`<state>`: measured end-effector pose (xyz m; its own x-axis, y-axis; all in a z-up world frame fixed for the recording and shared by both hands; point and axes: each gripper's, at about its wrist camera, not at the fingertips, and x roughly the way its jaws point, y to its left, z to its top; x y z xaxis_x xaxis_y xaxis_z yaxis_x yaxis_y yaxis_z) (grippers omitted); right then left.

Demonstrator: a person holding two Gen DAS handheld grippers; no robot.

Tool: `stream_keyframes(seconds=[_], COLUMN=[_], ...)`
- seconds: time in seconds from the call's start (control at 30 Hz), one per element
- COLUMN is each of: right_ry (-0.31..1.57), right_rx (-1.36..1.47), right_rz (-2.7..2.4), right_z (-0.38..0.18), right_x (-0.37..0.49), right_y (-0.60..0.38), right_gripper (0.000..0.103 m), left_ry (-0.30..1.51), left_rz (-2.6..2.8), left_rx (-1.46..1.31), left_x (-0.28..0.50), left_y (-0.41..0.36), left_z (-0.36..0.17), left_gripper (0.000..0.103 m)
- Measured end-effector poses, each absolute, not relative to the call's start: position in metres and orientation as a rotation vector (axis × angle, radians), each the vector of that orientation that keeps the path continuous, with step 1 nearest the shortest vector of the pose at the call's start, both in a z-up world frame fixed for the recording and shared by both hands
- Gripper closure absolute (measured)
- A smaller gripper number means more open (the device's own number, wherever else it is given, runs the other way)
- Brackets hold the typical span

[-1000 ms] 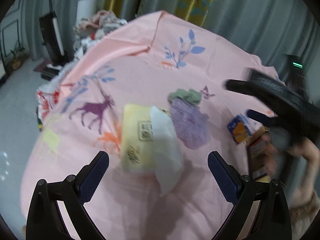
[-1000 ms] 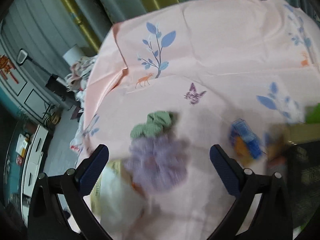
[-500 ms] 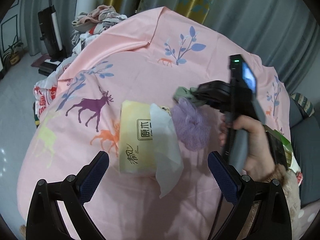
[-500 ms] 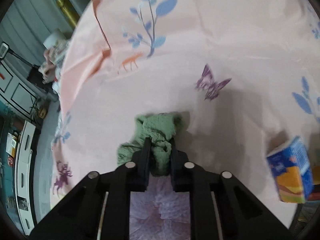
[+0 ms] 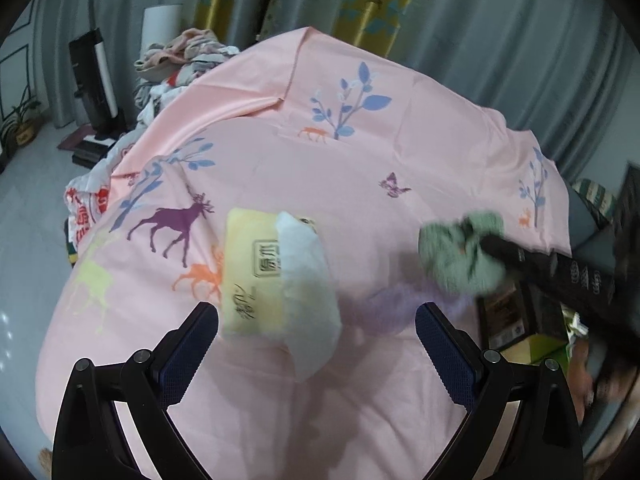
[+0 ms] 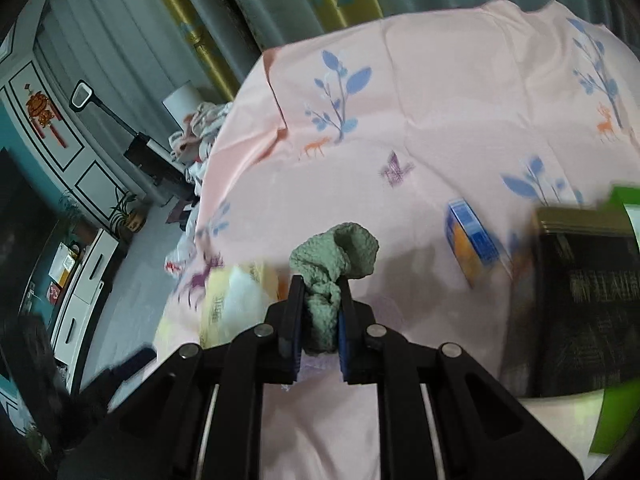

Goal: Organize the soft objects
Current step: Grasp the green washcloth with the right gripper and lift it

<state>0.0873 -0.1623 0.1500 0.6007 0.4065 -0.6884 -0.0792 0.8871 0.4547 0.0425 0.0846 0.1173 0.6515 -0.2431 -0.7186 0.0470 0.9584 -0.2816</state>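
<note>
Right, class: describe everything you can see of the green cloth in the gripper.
The green cloth is a small sage-green piece with a nubbly, towel-like texture, bunched into soft folds. The right gripper is shut on its lower part; the top puffs out above the fingers. It hangs clear above the pink sheet, motion-blurred in the left wrist view.

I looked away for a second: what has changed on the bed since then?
The right gripper closed its jaws on the green cloth and lifted it off the purple puff toward the right. The tissue pack stayed put, and the left gripper stayed open above it.
</note>
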Motion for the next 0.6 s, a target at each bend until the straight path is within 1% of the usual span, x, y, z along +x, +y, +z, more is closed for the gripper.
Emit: stream_keyframes(seconds=[0.2, 0.5, 0.6], right_ry=[0.959, 1.142, 1.190], right_rx=[0.419, 0.458, 0.466], right_rz=[0.239, 0.217, 0.203], right_z=[0.123, 0.069, 0.063], right_x=[0.047, 0.020, 0.015], right_y=[-0.178, -0.193, -0.198], right_gripper=[0.087, 0.085, 0.072], left_ry=[0.881, 0.971, 0.995], left_rz=[-0.212, -0.290, -0.318], left_rx=[-0.242, -0.221, -0.216], left_x=[0.038, 0.034, 0.031], left_y=[0.068, 0.040, 0.031], left_z=[0.111, 0.093, 0.087], left_gripper=[0.004, 0.004, 0.004])
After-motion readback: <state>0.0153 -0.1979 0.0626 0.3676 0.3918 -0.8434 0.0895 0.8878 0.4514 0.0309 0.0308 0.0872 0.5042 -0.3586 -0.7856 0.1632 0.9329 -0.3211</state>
